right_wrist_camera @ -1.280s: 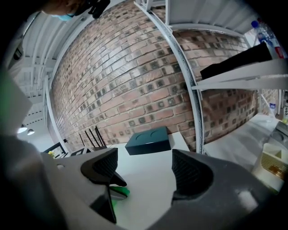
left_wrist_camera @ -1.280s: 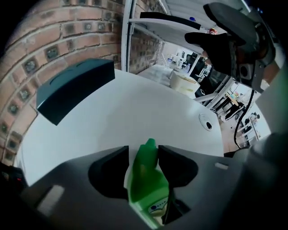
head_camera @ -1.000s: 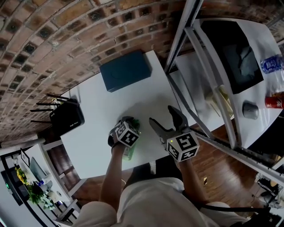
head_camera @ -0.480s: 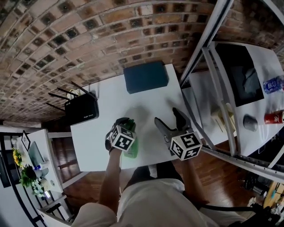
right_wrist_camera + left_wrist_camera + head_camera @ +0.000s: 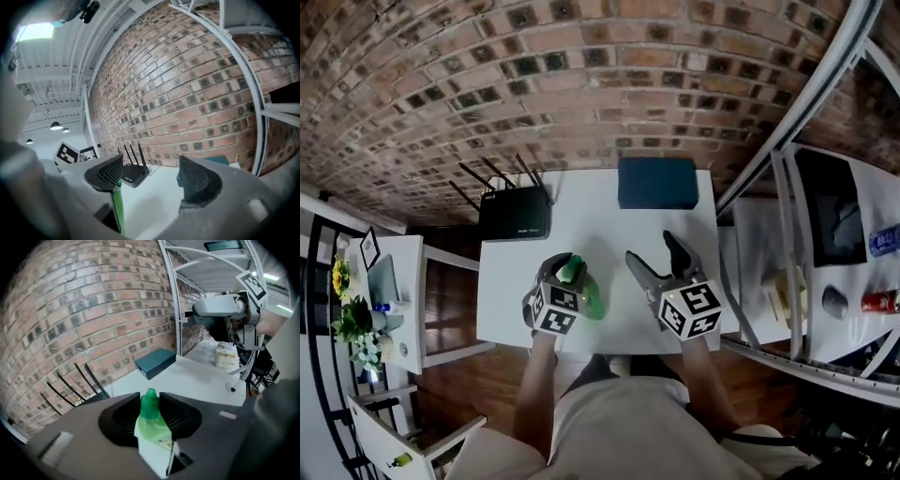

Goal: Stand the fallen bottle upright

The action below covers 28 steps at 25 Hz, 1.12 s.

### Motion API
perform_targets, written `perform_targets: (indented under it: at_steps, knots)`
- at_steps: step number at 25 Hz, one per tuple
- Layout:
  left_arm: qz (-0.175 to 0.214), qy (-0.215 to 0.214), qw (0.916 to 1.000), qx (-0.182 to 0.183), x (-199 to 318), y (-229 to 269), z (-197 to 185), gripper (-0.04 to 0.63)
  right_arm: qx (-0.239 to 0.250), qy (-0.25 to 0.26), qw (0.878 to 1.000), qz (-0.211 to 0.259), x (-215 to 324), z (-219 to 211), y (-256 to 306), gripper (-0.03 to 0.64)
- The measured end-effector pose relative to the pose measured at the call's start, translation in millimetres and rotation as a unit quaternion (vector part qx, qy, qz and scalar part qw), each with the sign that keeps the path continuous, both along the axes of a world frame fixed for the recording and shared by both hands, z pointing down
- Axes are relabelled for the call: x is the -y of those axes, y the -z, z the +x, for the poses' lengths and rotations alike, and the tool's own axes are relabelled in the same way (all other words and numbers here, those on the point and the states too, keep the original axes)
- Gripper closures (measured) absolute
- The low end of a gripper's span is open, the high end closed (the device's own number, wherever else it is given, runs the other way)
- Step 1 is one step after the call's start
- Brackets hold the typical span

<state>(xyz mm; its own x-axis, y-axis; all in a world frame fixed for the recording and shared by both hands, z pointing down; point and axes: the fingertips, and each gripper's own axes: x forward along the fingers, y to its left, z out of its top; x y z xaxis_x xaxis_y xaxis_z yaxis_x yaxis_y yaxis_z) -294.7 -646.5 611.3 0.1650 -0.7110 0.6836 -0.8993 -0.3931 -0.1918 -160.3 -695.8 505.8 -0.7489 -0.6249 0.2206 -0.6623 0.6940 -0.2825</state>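
Observation:
A green bottle (image 5: 152, 427) with a green cap and a pale label sits between the jaws of my left gripper (image 5: 150, 401), which is shut on its neck and shoulder. These jaws have just been closing on it. In the head view the left gripper (image 5: 567, 272) holds the bottle (image 5: 587, 296) tilted above the white table (image 5: 591, 225), near its front edge. My right gripper (image 5: 651, 247) hangs open and empty just to the right, apart from the bottle. In the right gripper view the open gripper (image 5: 152, 176) points along the table and a strip of the green bottle (image 5: 117, 206) shows at its left.
A black router (image 5: 514, 214) with antennas stands at the table's back left. A dark teal box (image 5: 656, 182) lies at the back, against the brick wall. A white metal rack frame (image 5: 787, 187) rises at the right, with a cluttered table (image 5: 853, 272) beyond it.
The left gripper has lifted the bottle off the table and turned it more upright. The right gripper has risen a little and stays open. The head view has swung round.

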Motion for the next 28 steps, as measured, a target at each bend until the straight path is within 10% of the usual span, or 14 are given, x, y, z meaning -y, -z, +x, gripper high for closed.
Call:
perform_targets:
  at_steps: [11,18,28]
  knots:
    - [0.070,-0.029,0.9960,0.047,-52,27,17,0.445,-0.001,0.063,0.998,0.019,-14,-45,13,0.253]
    - [0.097,-0.027,0.9949,0.014,-88,27,44,0.426,0.000,0.079,0.997,0.025,-37,-47,21,0.253]
    - [0.162,0.105,0.9760,-0.101,-104,26,29,0.362,-0.001,0.092,0.996,-0.001,-67,-22,-1,0.253]
